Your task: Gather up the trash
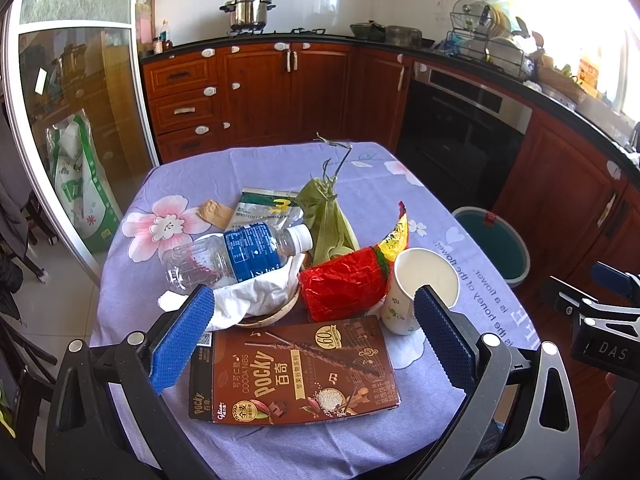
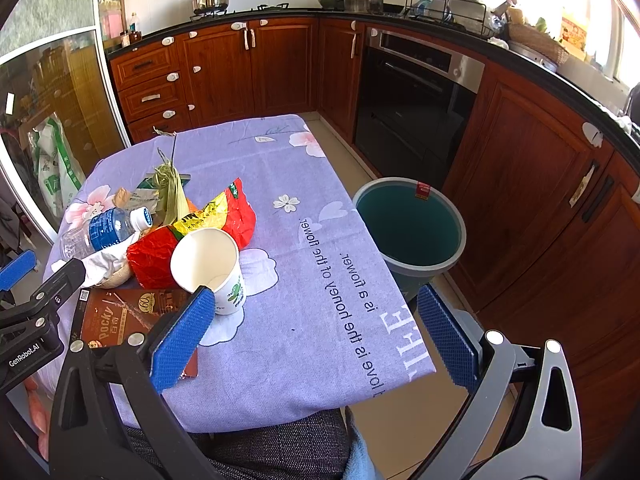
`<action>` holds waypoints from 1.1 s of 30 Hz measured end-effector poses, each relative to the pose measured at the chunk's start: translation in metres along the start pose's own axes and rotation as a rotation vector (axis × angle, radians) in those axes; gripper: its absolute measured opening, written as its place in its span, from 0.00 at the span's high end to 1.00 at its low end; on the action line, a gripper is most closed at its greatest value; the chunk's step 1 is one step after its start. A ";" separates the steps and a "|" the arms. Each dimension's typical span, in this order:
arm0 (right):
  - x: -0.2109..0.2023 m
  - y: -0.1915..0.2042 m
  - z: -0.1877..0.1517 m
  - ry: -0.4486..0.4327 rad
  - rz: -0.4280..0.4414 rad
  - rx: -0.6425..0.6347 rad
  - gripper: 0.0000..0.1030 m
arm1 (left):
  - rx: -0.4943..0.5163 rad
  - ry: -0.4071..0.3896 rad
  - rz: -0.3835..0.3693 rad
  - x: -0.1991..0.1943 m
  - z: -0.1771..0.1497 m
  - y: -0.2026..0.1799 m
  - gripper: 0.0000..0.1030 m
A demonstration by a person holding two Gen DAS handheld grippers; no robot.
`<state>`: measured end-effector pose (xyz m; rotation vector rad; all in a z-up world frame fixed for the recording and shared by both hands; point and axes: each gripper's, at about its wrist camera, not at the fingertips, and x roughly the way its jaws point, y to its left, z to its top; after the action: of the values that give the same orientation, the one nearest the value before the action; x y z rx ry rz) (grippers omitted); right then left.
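1. A kitchen with red-brown cabinets [image 2: 280,64] and an oven [image 2: 408,96]; a small table under a lilac flowered cloth [image 2: 304,280] stands in the middle.
2. The trash sits bunched at the cloth's 9 o'clock side in the right wrist view: bottle [image 1: 236,254], tissue [image 1: 256,292], red wrapper [image 1: 340,288], paper cup [image 1: 420,284], husk [image 1: 328,216], Pocky box [image 1: 296,372].
3. The cloth from 12 to 5 o'clock lies bare. A teal bin [image 2: 412,228] stands on the floor just off the table's 3 o'clock edge, with open floor around it.
4. The left gripper [image 1: 312,336] is spread wide above the Pocky box, gripping nothing.
5. The right gripper [image 2: 316,336] is spread wide over bare cloth, gripping nothing; its left pad overlaps the cup in view.
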<state>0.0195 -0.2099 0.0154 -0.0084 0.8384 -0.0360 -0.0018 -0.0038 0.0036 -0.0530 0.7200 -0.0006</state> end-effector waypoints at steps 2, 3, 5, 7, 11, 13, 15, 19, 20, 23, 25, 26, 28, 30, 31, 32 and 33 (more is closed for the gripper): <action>0.000 0.000 0.000 0.001 0.001 0.000 0.06 | 0.000 0.000 0.000 0.000 0.000 0.000 0.03; 0.000 0.000 0.000 0.002 0.001 0.000 0.06 | 0.001 0.000 0.000 0.000 0.000 0.000 0.03; 0.001 0.000 0.000 0.004 0.001 0.001 0.06 | 0.001 0.001 0.001 0.000 0.000 0.000 0.03; 0.002 0.000 -0.001 0.007 0.001 0.001 0.06 | 0.002 0.003 -0.001 0.000 0.000 0.001 0.03; 0.004 0.000 -0.001 0.011 -0.001 0.000 0.06 | 0.005 0.009 -0.003 0.002 -0.003 0.003 0.03; 0.005 0.000 -0.001 0.013 -0.002 0.000 0.06 | 0.006 0.011 -0.003 0.003 -0.004 0.004 0.03; 0.005 -0.001 -0.002 0.015 -0.002 0.002 0.06 | 0.010 0.014 -0.003 0.006 -0.004 0.002 0.04; 0.007 0.000 -0.002 0.017 -0.004 0.002 0.06 | 0.011 0.015 -0.004 0.006 -0.004 0.002 0.03; 0.007 0.000 -0.002 0.018 -0.004 0.002 0.06 | 0.011 0.016 -0.003 0.006 -0.004 0.002 0.03; 0.010 0.000 -0.003 0.026 -0.001 0.003 0.06 | 0.020 0.021 -0.009 0.009 -0.005 0.002 0.03; 0.012 0.000 -0.002 0.028 0.003 -0.003 0.06 | 0.043 0.007 -0.012 0.010 -0.003 0.004 0.03; 0.014 0.000 0.000 0.029 0.010 -0.008 0.06 | 0.055 -0.006 -0.015 0.011 -0.002 0.006 0.03; 0.019 -0.002 0.004 0.033 0.030 -0.010 0.06 | 0.072 -0.025 -0.013 0.016 0.001 0.012 0.03; 0.026 -0.004 0.010 0.041 0.051 -0.006 0.06 | 0.088 -0.027 -0.024 0.024 0.003 0.019 0.03; 0.032 -0.004 0.014 0.050 0.065 -0.005 0.06 | 0.096 -0.017 -0.040 0.030 0.005 0.021 0.03; 0.038 -0.003 0.017 0.061 0.082 -0.005 0.06 | 0.105 -0.005 -0.066 0.035 0.006 0.024 0.03; 0.044 -0.001 0.021 0.075 0.095 -0.009 0.06 | 0.112 0.007 -0.097 0.040 0.007 0.026 0.03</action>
<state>0.0642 -0.2127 -0.0035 0.0242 0.9131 0.0575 0.0327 0.0214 -0.0187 0.0194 0.7224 -0.1338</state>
